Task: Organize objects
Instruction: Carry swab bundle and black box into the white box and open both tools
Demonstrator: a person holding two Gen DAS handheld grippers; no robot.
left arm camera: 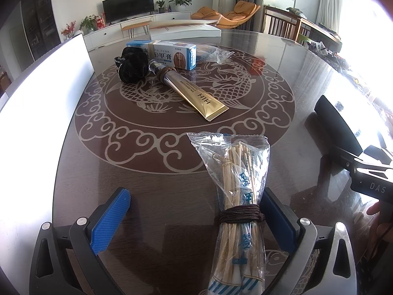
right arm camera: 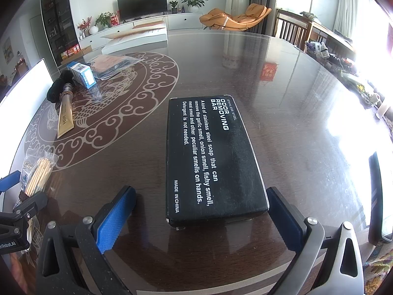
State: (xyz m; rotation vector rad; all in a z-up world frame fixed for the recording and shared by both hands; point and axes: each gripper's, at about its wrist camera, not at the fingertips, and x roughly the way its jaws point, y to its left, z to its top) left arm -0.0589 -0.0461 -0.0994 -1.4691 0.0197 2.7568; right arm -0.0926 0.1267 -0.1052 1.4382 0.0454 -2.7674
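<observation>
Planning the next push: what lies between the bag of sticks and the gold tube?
Nothing. In the left wrist view, only bare patterned table separates the bag of sticks from the gold tube.

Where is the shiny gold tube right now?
The gold tube lies on the table's dragon pattern, its cap end by the black scrunchie, just in front of the blue-and-white box.

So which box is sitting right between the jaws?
The black odor removing bar box, lying flat with white writing on top. The blue and white box lies far off by the gold tube.
</observation>
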